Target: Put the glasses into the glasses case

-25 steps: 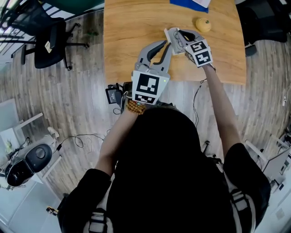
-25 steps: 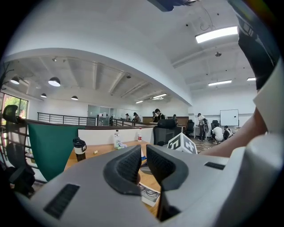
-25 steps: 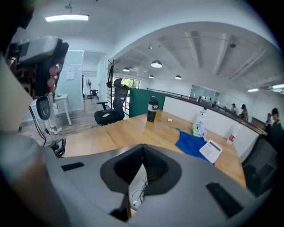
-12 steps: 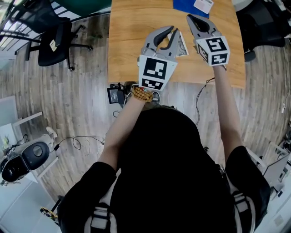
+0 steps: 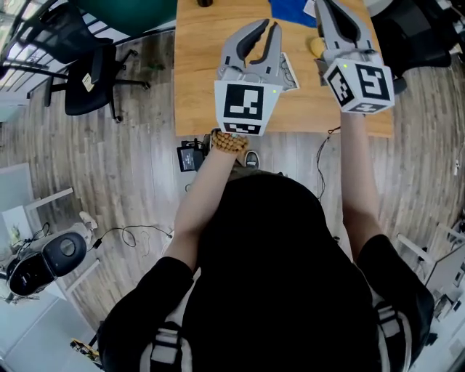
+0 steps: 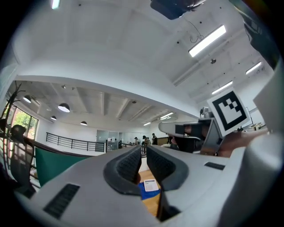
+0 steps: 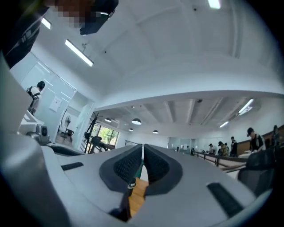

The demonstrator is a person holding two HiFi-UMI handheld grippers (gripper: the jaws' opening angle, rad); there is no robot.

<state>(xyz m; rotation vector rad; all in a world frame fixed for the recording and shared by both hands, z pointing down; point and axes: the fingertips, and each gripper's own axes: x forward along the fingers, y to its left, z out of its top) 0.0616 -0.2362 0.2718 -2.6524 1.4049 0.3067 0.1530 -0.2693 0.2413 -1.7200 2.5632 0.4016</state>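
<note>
- While both grippers hang above the wooden table [image 5: 200, 65], the head view shows the left gripper [image 5: 267, 27] over its middle and the right gripper [image 5: 333, 14] nearer its right edge. Neither touches anything.
- Head view, task item: the glasses case [image 5: 288, 73] is pale and lies flat about midway between the table's left and right edges, partly behind the left gripper. No glasses show apart from it, and whether they lie inside cannot be told.
- Head view, other items: a yellow round thing [image 5: 315, 46] sits just beyond the case to the right. A blue item [image 5: 287, 9] lies farther back.
- Left gripper view: the left gripper [image 6: 143, 153] has its jaws drawn close with only a narrow slit between them, and it holds nothing. Below them are the blue item [image 6: 143, 191] and a white card [image 6: 151, 185] lying on it.
- Right gripper view: the right gripper [image 7: 143, 153] has its jaws pressed together and empty, above a strip of table [image 7: 138, 195].
- Progress, as a judgement: with both grippers empty and no loose glasses in sight, the placing looks done. At most it remains to check that the case is closed.
</note>
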